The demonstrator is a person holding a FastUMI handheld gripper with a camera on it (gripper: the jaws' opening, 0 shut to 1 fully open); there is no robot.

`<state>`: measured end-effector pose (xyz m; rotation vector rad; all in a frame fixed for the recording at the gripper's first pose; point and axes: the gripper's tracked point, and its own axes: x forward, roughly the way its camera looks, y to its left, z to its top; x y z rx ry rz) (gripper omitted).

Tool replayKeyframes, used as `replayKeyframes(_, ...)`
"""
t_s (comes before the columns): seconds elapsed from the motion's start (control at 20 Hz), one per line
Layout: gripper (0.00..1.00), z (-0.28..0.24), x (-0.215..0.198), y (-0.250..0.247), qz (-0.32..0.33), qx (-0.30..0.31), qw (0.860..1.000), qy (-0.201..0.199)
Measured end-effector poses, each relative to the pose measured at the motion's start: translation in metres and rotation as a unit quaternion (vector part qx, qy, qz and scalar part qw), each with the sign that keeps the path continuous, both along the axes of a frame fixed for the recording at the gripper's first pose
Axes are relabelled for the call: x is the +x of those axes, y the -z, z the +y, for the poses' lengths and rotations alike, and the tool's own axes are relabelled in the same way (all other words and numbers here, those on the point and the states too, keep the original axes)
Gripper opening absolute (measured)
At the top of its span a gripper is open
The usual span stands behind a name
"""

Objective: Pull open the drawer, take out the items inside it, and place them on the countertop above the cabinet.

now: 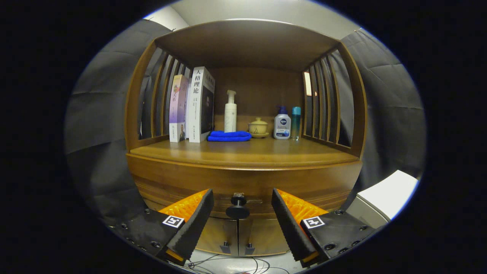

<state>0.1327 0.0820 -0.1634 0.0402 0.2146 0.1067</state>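
Claw state: the claw (240,207) stands wide open and holds nothing; both fingers are clear of the cabinet front.
Drawer location: the drawer (243,186) sits shut in the cabinet front directly ahead of the claw, under the lip of the worktop (243,152).
Knob location: the drawer's dark round knob (237,208) lies between the two fingers, roughly centred in the gap and a little beyond the tips; neither finger touches it.
Below the drawer: two cabinet doors (239,234) with small pulls sit under the knob, close to the finger bases.
Worktop contents: beyond the claw stand books (192,106), a folded blue cloth (229,136), a white pump bottle (230,112), a small lidded cup (258,126) and two more bottles (287,122); bare wood shows at the front edge.
Drawer contents: hidden while the drawer is shut.
Handling judgement: the knob looks rigid, smooth and small, on a narrow stem, so it could slip from a shallow hold. The wooden drawer probably slides stiffly and carries some weight.
Recommended hold: advance slightly, close both fingers on the knob head or just behind it at the stem, then pull straight back.
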Motion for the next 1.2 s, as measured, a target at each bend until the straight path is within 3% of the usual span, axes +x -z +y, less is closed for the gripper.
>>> replayKeyframes(0.35, 0.98, 0.004, 0.011, 0.035, 0.022, -0.008, 1.000, -0.009)
replayKeyframes(0.65, 0.77, 0.013, 0.015, 0.050, 0.036, -0.003, 0.999, -0.031)
replayKeyframes(1.05, 0.54, 0.014, 0.021, 0.049, 0.036, -0.014, 0.999, -0.029)
replayKeyframes(1.2, 0.53, 0.015, 0.024, 0.044, 0.040, -0.019, 0.998, -0.034)
